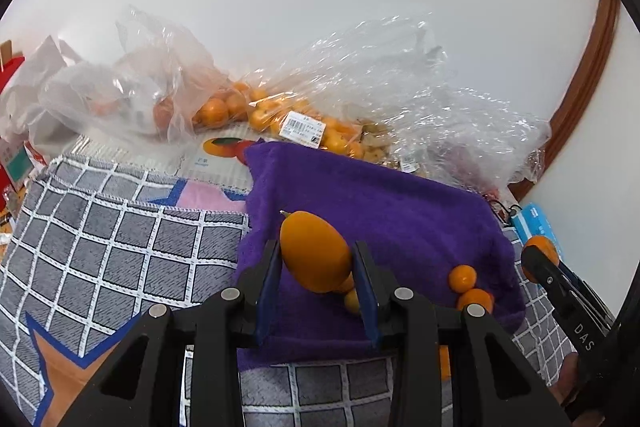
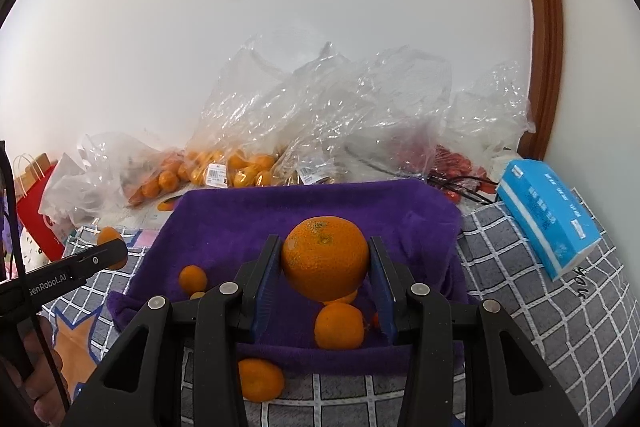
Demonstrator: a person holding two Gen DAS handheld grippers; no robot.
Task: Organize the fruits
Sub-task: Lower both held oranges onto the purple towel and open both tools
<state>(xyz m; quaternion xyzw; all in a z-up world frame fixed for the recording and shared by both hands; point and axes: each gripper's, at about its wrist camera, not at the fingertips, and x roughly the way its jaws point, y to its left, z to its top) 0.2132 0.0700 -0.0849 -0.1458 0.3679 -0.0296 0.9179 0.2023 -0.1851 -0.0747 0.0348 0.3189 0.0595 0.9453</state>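
Observation:
My left gripper (image 1: 316,259) is shut on a smooth oval orange fruit (image 1: 314,251), held above the purple towel (image 1: 400,203). My right gripper (image 2: 324,263) is shut on a round dimpled orange (image 2: 325,263) over the same purple towel (image 2: 312,203). Small oranges (image 1: 463,278) lie on the towel's right part in the left wrist view. In the right wrist view an orange (image 2: 339,325) lies on the towel below the held one, a small one (image 2: 193,279) lies to the left, and another orange (image 2: 261,379) rests on the checked cloth. The other gripper shows at each view's edge.
Clear plastic bags of oranges (image 2: 224,167) and red fruit (image 2: 456,159) are heaped against the white wall behind the towel. A blue tissue pack (image 2: 548,215) lies at the right on the grey checked cloth (image 1: 120,235). A red paper bag (image 2: 36,215) stands at the far left.

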